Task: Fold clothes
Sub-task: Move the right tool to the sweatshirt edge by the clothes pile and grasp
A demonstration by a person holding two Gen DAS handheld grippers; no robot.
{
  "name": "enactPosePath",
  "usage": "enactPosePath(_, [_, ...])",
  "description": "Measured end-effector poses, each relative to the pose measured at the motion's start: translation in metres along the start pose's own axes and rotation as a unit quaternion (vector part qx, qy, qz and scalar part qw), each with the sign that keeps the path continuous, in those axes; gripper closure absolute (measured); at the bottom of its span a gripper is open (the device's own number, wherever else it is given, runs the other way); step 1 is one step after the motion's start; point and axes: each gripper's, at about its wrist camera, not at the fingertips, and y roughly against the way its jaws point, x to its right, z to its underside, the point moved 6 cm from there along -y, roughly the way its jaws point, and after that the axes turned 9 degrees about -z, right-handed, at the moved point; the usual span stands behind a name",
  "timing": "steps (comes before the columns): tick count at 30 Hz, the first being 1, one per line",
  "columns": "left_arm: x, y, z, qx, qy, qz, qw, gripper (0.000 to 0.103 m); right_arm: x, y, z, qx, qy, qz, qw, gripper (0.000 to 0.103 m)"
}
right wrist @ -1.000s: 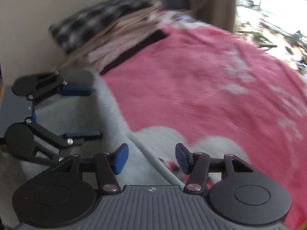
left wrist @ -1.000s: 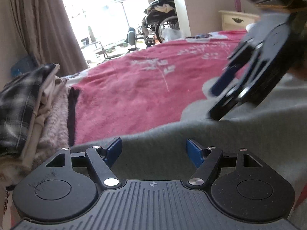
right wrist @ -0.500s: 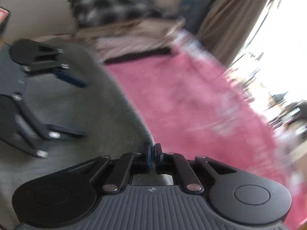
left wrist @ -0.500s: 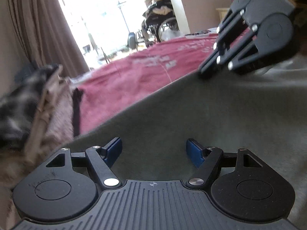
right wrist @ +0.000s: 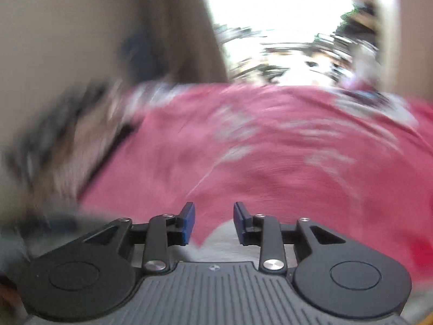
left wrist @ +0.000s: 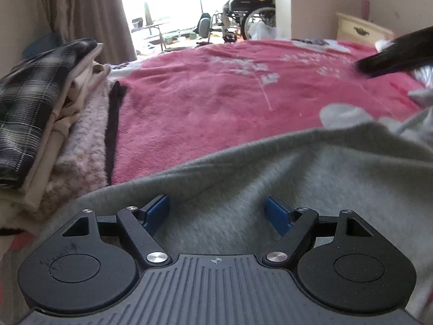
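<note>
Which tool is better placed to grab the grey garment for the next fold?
Probably left. The left tool is open, low over the grey garment. The right tool, just opening with nothing between its pads, faces the pink blanket.

the right wrist view is smeared by motion: the stack of clothes (right wrist: 54, 140) at its left is only dark and pale streaks. in the left wrist view the grey garment (left wrist: 270, 178) runs off the right edge, and a dark blurred shape (left wrist: 392, 57) crosses the upper right corner, unidentifiable.

grippers: 2, left gripper (left wrist: 217, 212), right gripper (right wrist: 213, 220) | grey garment (left wrist: 270, 178): 1 | folded stack (left wrist: 46, 124): 1, about 4 pieces | pink blanket (left wrist: 216, 103): 1 | wheelchair (left wrist: 249, 5): 1 | nightstand (left wrist: 360, 28): 1
</note>
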Motion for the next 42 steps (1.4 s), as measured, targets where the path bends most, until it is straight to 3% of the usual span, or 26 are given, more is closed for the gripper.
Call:
enactPosePath(3, [0.003, 0.010, -0.009, 0.013, 0.021, 0.014, 0.9996, 0.024, 0.048, 0.081, -0.016, 0.072, -0.087, 0.045, 0.993, 0.064])
enactPosePath(5, [0.011, 0.015, -0.015, 0.023, 0.026, 0.028, 0.9990, 0.024, 0.085, 0.133, -0.020, 0.106, -0.119, 0.108, 0.981, 0.061])
enactPosePath(9, [0.039, 0.018, -0.022, 0.027, 0.017, 0.052, 0.9981, 0.024, 0.157, 0.212, -0.008, 0.115, -0.197, 0.226, 0.947, 0.051])
enactPosePath(12, [0.061, 0.018, -0.020, 0.024, -0.002, 0.061, 0.9979, 0.024, 0.196, 0.249, 0.015, 0.120, -0.265, 0.275, 0.916, 0.051])
enactPosePath(14, [0.072, 0.015, -0.016, 0.018, -0.016, 0.059, 0.9980, 0.024, 0.220, 0.269, 0.036, 0.131, -0.316, 0.283, 0.896, 0.050])
enactPosePath(18, [0.080, 0.005, -0.005, -0.006, -0.028, 0.050, 0.9984, 0.024, 0.265, 0.275, 0.074, 0.132, -0.374, 0.324, 0.859, 0.049])
enactPosePath(20, [0.079, 0.001, -0.002, -0.016, -0.022, 0.048, 0.9985, 0.024, 0.288, 0.275, 0.087, 0.137, -0.394, 0.329, 0.847, 0.049])
enactPosePath(23, [0.076, -0.002, -0.002, -0.021, -0.010, 0.052, 0.9984, 0.023, 0.313, 0.266, 0.097, 0.122, -0.411, 0.333, 0.840, 0.049])
enactPosePath(24, [0.076, -0.003, -0.001, -0.023, -0.009, 0.052, 0.9983, 0.023, 0.318, 0.260, 0.096, 0.121, -0.414, 0.323, 0.843, 0.049])
enactPosePath(25, [0.076, -0.003, 0.000, -0.024, -0.008, 0.052, 0.9983, 0.023, 0.322, 0.255, 0.095, 0.119, -0.413, 0.313, 0.847, 0.057])
enactPosePath(26, [0.076, -0.003, 0.000, -0.024, -0.008, 0.051, 0.9984, 0.023, 0.316, 0.251, 0.090, 0.119, -0.399, 0.303, 0.857, 0.083])
enactPosePath(27, [0.077, -0.003, -0.001, -0.023, -0.009, 0.050, 0.9984, 0.023, 0.311, 0.248, 0.085, 0.119, -0.386, 0.293, 0.867, 0.090])
enactPosePath(29, [0.076, -0.002, 0.000, -0.022, -0.008, 0.051, 0.9984, 0.023, 0.289, 0.249, 0.069, 0.143, -0.332, 0.274, 0.891, 0.090])
enactPosePath(31, [0.076, -0.002, 0.001, -0.019, -0.004, 0.051, 0.9985, 0.023, 0.268, 0.267, 0.061, 0.185, -0.295, 0.280, 0.895, 0.090])
enactPosePath(33, [0.076, -0.002, 0.002, -0.017, -0.003, 0.050, 0.9986, 0.023, 0.266, 0.288, 0.072, 0.209, -0.290, 0.311, 0.881, 0.090])
enactPosePath(36, [0.076, -0.001, 0.002, -0.014, -0.002, 0.048, 0.9987, 0.023, 0.292, 0.308, 0.115, 0.210, -0.369, 0.357, 0.832, 0.089])
enactPosePath(39, [0.076, -0.002, 0.001, -0.015, -0.005, 0.048, 0.9987, 0.022, 0.312, 0.316, 0.147, 0.188, -0.446, 0.375, 0.791, 0.073])
enactPosePath(40, [0.077, -0.002, 0.001, -0.015, -0.005, 0.048, 0.9987, 0.022, 0.307, 0.324, 0.148, 0.200, -0.440, 0.393, 0.783, 0.063])
enactPosePath(42, [0.077, -0.002, 0.000, -0.015, -0.006, 0.047, 0.9988, 0.022, 0.295, 0.339, 0.141, 0.231, -0.416, 0.426, 0.769, 0.061])
